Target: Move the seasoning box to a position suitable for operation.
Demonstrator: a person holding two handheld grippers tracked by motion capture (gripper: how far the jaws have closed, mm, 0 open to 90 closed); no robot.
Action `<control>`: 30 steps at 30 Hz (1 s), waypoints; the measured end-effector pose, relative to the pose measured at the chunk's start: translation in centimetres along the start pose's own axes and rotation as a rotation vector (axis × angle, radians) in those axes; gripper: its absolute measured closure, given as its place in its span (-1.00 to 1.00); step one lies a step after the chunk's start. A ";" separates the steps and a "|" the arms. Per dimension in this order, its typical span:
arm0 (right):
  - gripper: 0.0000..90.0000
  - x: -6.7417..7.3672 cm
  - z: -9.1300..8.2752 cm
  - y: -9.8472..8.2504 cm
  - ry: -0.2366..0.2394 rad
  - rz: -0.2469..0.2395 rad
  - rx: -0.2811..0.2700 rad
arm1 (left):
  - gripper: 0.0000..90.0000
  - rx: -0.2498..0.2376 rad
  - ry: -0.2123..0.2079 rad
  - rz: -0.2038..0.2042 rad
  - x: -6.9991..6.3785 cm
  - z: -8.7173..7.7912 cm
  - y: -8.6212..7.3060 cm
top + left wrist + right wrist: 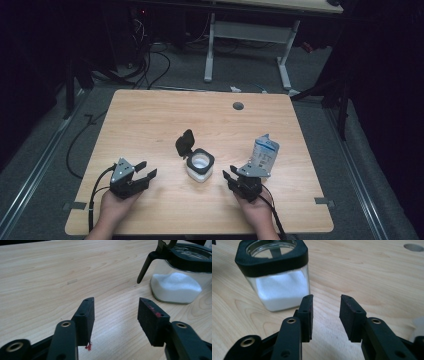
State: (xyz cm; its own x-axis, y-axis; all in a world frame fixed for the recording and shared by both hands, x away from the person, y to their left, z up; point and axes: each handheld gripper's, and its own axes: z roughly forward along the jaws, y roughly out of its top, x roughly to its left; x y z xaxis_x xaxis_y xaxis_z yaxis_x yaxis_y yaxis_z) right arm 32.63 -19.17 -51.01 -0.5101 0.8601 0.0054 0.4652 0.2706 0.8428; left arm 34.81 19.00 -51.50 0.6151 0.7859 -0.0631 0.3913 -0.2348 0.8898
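The square clear-glass jar [200, 167] with black collar, half-filled with white powder, is sitting mid-table between the empty, parted left gripper [145, 170] and right gripper [228, 175], looking heavy, slick, breakable, best clamped across flat walls.

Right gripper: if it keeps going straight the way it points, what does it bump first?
Probably bare table. The right gripper aims just beside the glass jar of white powder; its open jaws might graze the jar's corner, but depth is hard to judge.

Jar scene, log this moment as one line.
jar: lid open, white powder inside | left gripper: open, empty | right gripper: open, empty | pouch: upright
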 end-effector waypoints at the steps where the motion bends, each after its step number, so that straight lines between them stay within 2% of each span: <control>1: 0.44 0.0 0.2 0.2 0.000 -0.007 -0.001 | 0.10 0.008 -0.001 0.007 -0.1 0.2 0.3; 4: 0.47 0.2 0.6 1.1 -0.008 -0.028 0.002 | 0.16 0.009 -0.002 0.007 -0.4 0.8 1.1; 8: 0.49 0.7 0.9 1.7 -0.008 -0.043 -0.017 | 0.23 0.005 -0.016 -0.022 -0.5 1.8 2.1; 11: 0.54 1.2 1.0 1.3 0.006 -0.034 -0.033 | 0.32 0.001 -0.021 -0.027 -0.6 2.6 3.2; 16: 0.54 1.9 1.2 0.8 0.036 -0.033 -0.009 | 0.57 -0.017 -0.048 -0.068 -0.7 3.8 4.7; 20: 0.57 2.3 1.4 0.6 0.035 -0.044 0.006 | 0.73 -0.028 -0.053 -0.080 -1.1 4.5 6.0; 24: 0.58 2.7 1.6 0.3 0.014 -0.071 0.009 | 0.82 -0.036 -0.055 -0.067 -1.5 4.9 7.1; 27: 0.69 2.8 1.8 0.1 0.004 -0.078 0.016 | 0.89 -0.051 -0.059 -0.061 -1.8 5.0 7.9; 30: 0.90 2.8 1.8 0.0 0.010 -0.077 0.001 | 0.95 -0.051 -0.063 -0.054 -2.1 5.2 8.4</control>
State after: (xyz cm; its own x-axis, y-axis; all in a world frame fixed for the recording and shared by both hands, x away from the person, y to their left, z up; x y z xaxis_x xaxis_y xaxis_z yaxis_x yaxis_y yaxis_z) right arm 32.48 -15.97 -51.98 -0.5515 0.8324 -0.0541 0.4249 0.3361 0.8405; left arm 40.35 12.36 -46.23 0.6368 0.7586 -0.1381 0.3903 -0.1627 0.9062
